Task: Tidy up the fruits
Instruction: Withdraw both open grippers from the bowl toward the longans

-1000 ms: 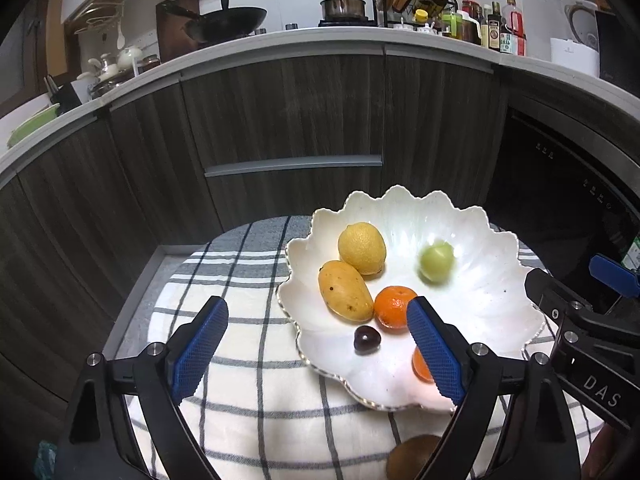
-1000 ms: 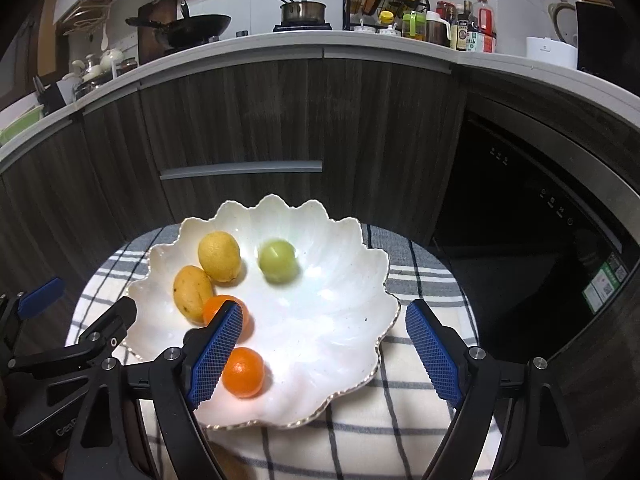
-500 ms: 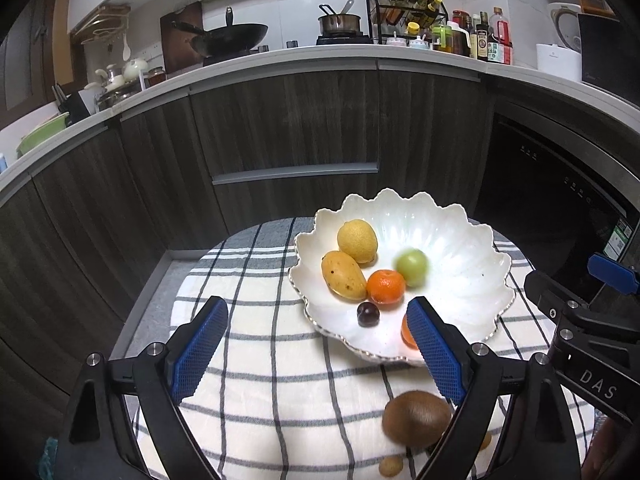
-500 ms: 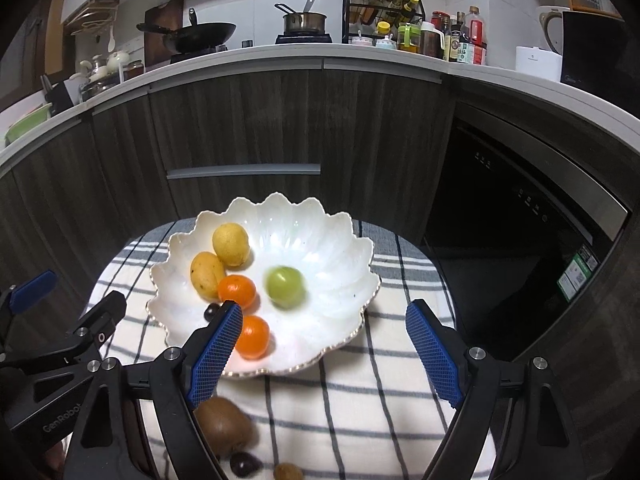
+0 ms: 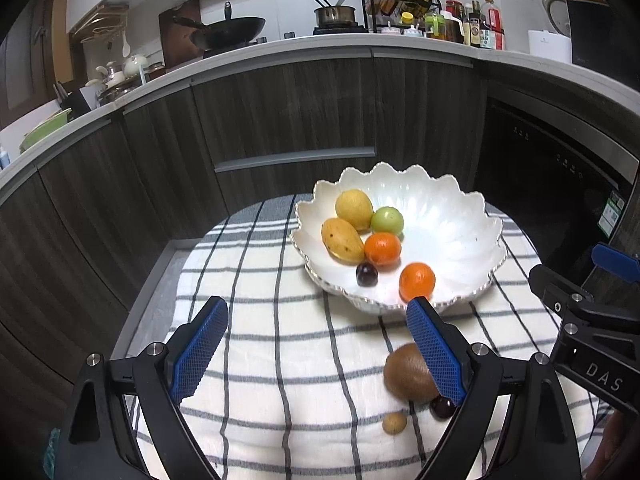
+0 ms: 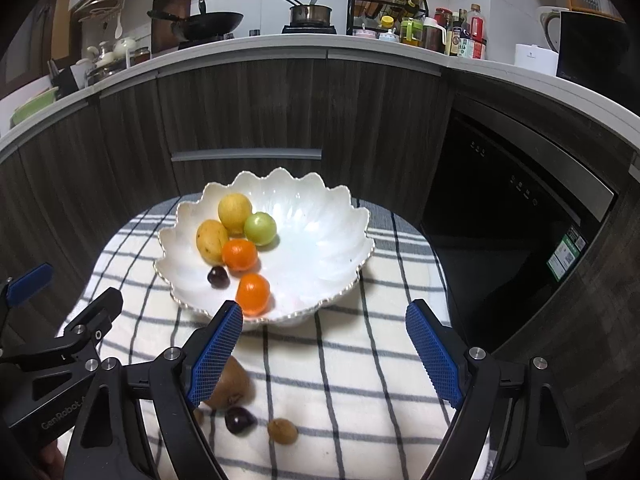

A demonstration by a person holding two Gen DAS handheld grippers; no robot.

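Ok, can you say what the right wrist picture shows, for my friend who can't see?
A white scalloped bowl on a striped cloth holds six fruits, including two oranges. Nearer, a kiwi and two small fruits lie on the cloth. The right gripper is open and empty.

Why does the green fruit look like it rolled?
Yes, it moved. The green fruit sat alone in the open part of the bowl before; now it lies against the round yellow fruit, just behind the orange.
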